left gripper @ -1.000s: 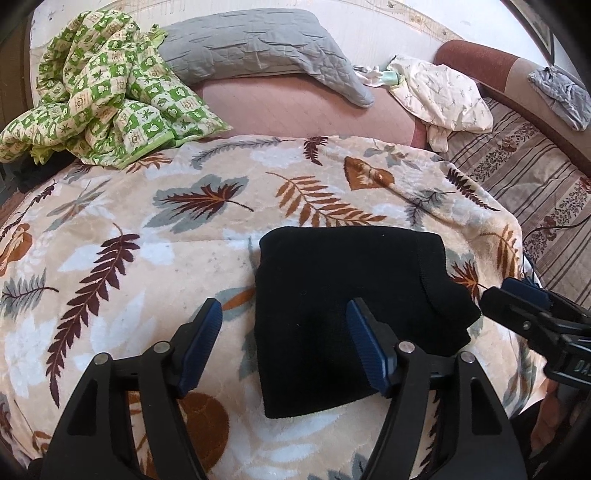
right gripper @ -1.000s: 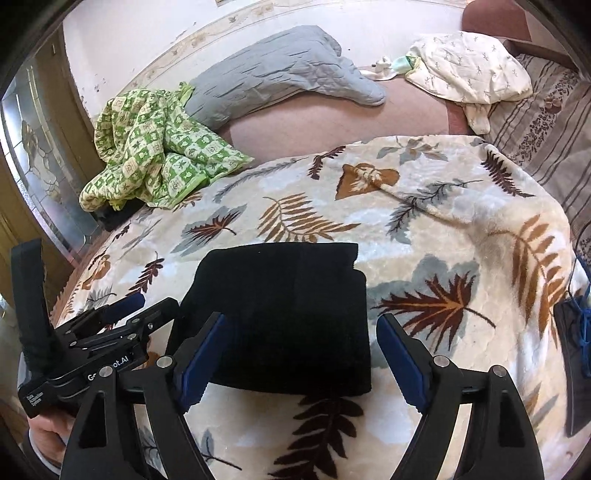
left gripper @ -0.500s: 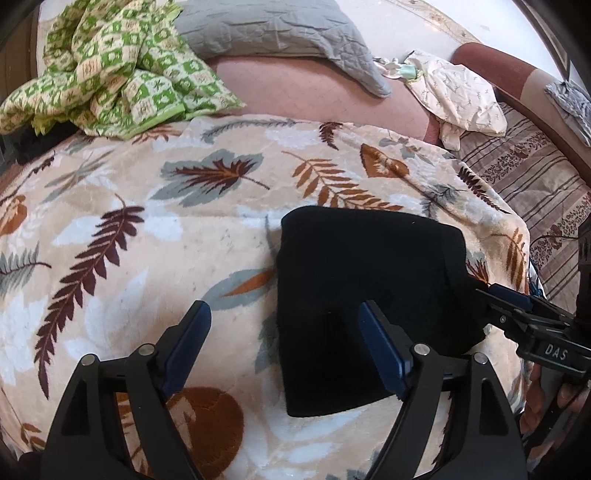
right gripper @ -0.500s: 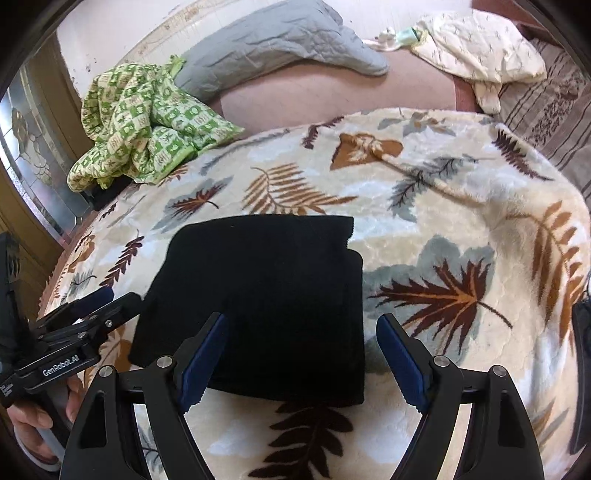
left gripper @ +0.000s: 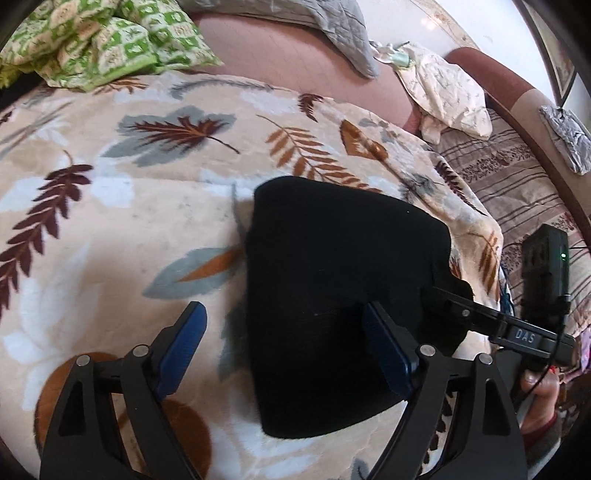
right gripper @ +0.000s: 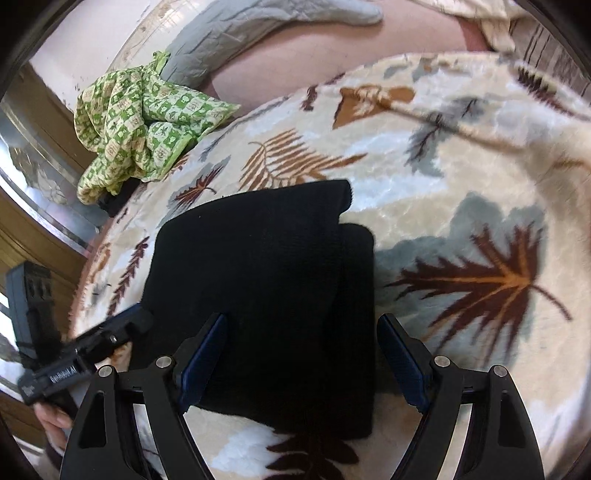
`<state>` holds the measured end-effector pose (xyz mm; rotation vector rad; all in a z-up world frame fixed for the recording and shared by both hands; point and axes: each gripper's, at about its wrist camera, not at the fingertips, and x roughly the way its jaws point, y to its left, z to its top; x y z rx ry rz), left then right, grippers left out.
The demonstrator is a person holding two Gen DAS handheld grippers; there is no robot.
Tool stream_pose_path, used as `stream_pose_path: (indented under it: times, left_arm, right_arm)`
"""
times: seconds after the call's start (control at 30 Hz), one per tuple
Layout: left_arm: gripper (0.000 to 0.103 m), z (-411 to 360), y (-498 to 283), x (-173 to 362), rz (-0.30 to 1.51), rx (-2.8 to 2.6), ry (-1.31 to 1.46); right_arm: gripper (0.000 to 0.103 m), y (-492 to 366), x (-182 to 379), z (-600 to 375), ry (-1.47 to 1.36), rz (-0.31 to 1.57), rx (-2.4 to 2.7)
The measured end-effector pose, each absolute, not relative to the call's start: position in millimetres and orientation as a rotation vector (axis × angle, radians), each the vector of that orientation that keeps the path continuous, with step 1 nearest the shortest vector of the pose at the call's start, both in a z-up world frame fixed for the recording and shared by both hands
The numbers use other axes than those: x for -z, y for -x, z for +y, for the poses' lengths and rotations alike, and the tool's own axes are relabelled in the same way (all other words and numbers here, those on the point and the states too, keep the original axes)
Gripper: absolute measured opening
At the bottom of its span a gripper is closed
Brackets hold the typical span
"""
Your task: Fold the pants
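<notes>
The black pants (left gripper: 332, 280) lie folded into a compact block on the leaf-patterned blanket (left gripper: 110, 221); they also show in the right wrist view (right gripper: 266, 280). My left gripper (left gripper: 286, 343) is open, low over the block's near left edge, its right finger over the cloth. My right gripper (right gripper: 304, 354) is open over the block's near right corner, both fingers straddling it. Neither holds anything. Each gripper shows in the other's view: the right one (left gripper: 480, 317) at the block's right edge, the left one (right gripper: 92, 347) at its left.
A green checked cloth (right gripper: 144, 122) and a grey quilted pillow (right gripper: 258, 33) lie at the back. A cream floral cloth (left gripper: 443, 88) and a striped sofa cover (left gripper: 517, 184) are at the right. The blanket (right gripper: 461, 177) drops off at its edges.
Both grippers have moved forward and lower over the folded pants, staying open. The pants have not moved.
</notes>
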<state>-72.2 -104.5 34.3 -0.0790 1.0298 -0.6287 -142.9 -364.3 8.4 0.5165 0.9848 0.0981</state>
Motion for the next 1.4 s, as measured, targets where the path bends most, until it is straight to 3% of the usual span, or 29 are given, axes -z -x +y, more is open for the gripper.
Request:
stream_pose_path:
  times: [0.27, 0.43, 0.57, 0.63, 0.7, 0.83, 0.9, 0.97, 1.4]
  left_arm:
    - [0.103, -108, 59, -24, 1.077, 0.648, 0.132]
    - [0.103, -110, 55, -19, 1.077, 0.666, 0.151]
    - [0.103, -116, 55, -19, 1.068, 0.68, 0.161]
    - [0.102, -121, 56, -18, 1.07, 0.711, 0.152]
    - [0.082, -128, 61, -20, 1.063, 0.745, 0.127]
    - [0.069, -133, 70, -29, 1.007, 0.73, 0.079]
    - [0.054, -131, 72, -35, 0.991, 0.724, 0.075]
    - [0.046, -128, 74, -43, 0.975, 0.712, 0.062]
    - [0.043, -94, 55, -92, 0.883, 0.669, 0.065]
  right_arm:
    - [0.094, 133, 0, -363, -0.544, 0.976, -0.151]
    - [0.099, 129, 2, -362, -0.54, 0.957, -0.168]
    - [0.099, 129, 3, -363, -0.56, 0.934, -0.163]
    - [0.09, 131, 1, -361, -0.538, 0.919, -0.14]
    - [0.083, 134, -1, -359, -0.518, 0.906, -0.129]
    - [0.061, 141, -7, -359, -0.501, 0.881, -0.116]
    - [0.055, 144, -14, -355, -0.467, 0.866, -0.102]
    - [0.049, 149, -26, -348, -0.406, 0.846, -0.078]
    - [0.046, 131, -85, -315, -0.337, 0.756, -0.116]
